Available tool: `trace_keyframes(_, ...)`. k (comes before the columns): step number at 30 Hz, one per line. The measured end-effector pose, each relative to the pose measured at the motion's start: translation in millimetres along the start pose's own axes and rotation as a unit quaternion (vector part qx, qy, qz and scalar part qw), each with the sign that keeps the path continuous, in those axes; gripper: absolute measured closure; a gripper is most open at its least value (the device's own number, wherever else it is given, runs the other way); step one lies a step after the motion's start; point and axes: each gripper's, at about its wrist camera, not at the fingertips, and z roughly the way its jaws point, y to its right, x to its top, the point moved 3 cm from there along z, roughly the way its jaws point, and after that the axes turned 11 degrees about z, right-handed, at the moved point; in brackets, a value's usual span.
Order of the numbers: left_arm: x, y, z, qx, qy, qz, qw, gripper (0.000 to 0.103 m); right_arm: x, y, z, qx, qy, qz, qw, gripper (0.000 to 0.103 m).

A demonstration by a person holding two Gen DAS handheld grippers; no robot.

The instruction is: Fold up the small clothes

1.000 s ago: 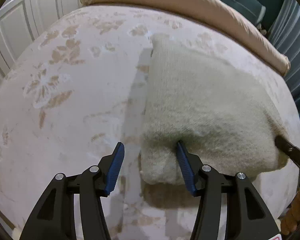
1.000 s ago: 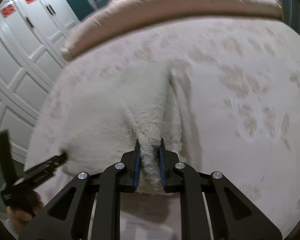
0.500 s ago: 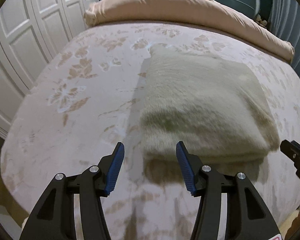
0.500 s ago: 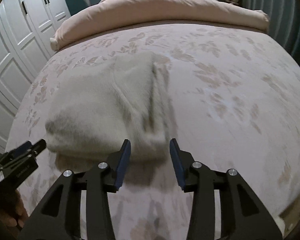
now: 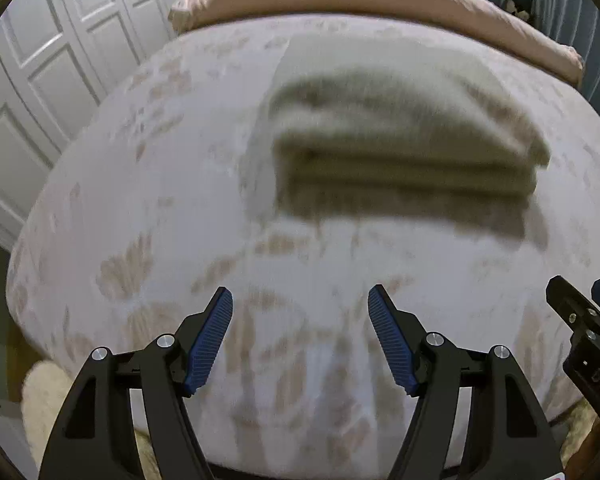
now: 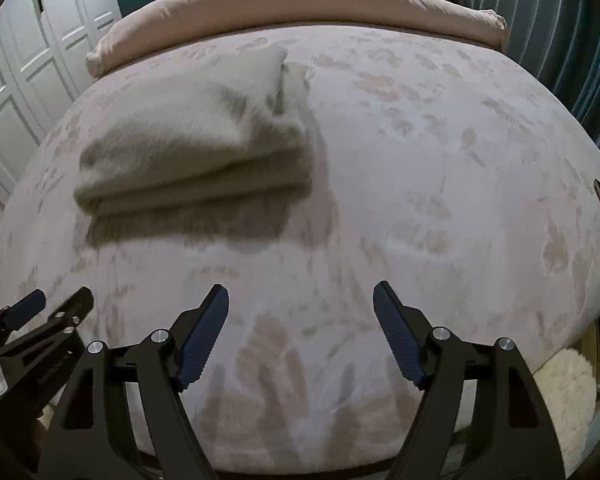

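A cream fuzzy garment [image 5: 396, 132] lies folded in a flat stack on the bed; it also shows in the right wrist view [image 6: 196, 140], left of centre. My left gripper [image 5: 300, 300] is open and empty, held back near the bed's front edge, well short of the garment. My right gripper [image 6: 300, 300] is open and empty too, also drawn back from the garment. The right gripper shows at the right edge of the left wrist view [image 5: 580, 320], and the left gripper shows at the lower left of the right wrist view [image 6: 40, 316].
The bed [image 5: 160, 200] has a pale floral cover. A pink duvet roll [image 6: 300, 4] lies across its far end. White wardrobe doors [image 5: 60, 60] stand to the left. A fluffy cream rug [image 6: 568, 392] lies on the floor by the bed.
My right gripper opened and let go of the garment's edge. Both grippers pulled back from the garment toward the bed's front edge. The garment stays folded on the bed.
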Motion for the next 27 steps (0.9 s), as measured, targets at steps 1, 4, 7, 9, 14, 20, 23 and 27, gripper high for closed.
trace_keyframes(1,-4,-1,2,-0.001,-0.003,-0.004,1.0,0.035,-6,-1,1,0.002,-0.004,-0.003,1.0,0.03)
trace_keyframes(4,-16,-2,9,0.001,-0.012,-0.01,0.9999,0.035,-20,-4,4,0.001,-0.009,-0.011,1.0,0.03)
trace_keyframes(7,-22,-2,10,0.002,-0.007,-0.012,0.9999,0.035,-29,-7,7,0.0,-0.01,-0.02,1.0,0.03)
trace_keyframes(9,-23,-2,10,0.005,-0.003,-0.011,0.9999,0.034,-36,-9,11,-0.001,-0.015,-0.023,1.0,0.03)
trace_keyframes(14,-27,-1,13,0.015,0.0,-0.008,0.9999,0.027,-45,-11,18,-0.015,-0.011,-0.034,0.999,0.021)
trace_keyframes(20,-32,-3,16,0.031,0.012,-0.008,0.9994,0.016,-49,-11,23,-0.028,-0.005,-0.035,0.999,0.01)
trace_keyframes(23,-33,-3,17,0.035,0.017,-0.003,0.9993,0.016,-50,-10,26,-0.025,-0.002,-0.031,0.999,0.007)
trace_keyframes(27,-33,-4,18,0.038,0.018,-0.005,0.9991,0.015,-50,-10,27,-0.024,0.0,-0.033,0.999,0.006)
